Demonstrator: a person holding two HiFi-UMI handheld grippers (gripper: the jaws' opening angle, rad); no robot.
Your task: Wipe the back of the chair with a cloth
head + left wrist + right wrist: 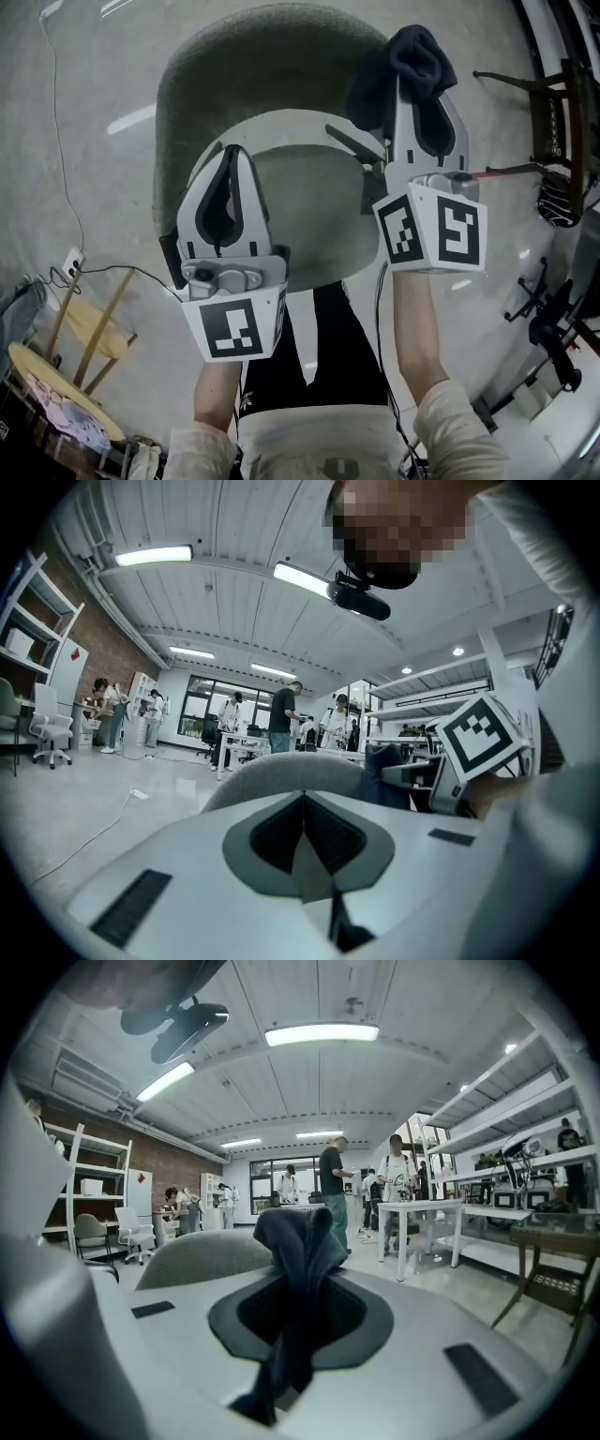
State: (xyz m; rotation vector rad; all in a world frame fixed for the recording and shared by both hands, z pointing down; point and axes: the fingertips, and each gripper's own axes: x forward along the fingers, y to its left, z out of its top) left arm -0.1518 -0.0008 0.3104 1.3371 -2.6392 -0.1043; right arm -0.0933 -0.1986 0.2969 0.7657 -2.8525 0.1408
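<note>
Head view: the right gripper [424,89] fingers clamp a dark navy cloth [417,52] at the upper right edge of the grey-green chair [234,75] back. Black-and-white square markers [431,230] face the camera.
Left gripper view: the left gripper [305,803] fingers are closed on nothing.
Right gripper view: the cloth [295,1241] stands bunched between the fingers.

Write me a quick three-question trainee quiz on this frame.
1. True or false: the left gripper has its jaws apart.
2. What clamps the cloth? A) left gripper B) right gripper C) neither.
3. Short answer: in the head view, what furniture shows behind both grippers?
Key: 1 false, its jaws are together on nothing; 2 B; 3 the chair.
</note>
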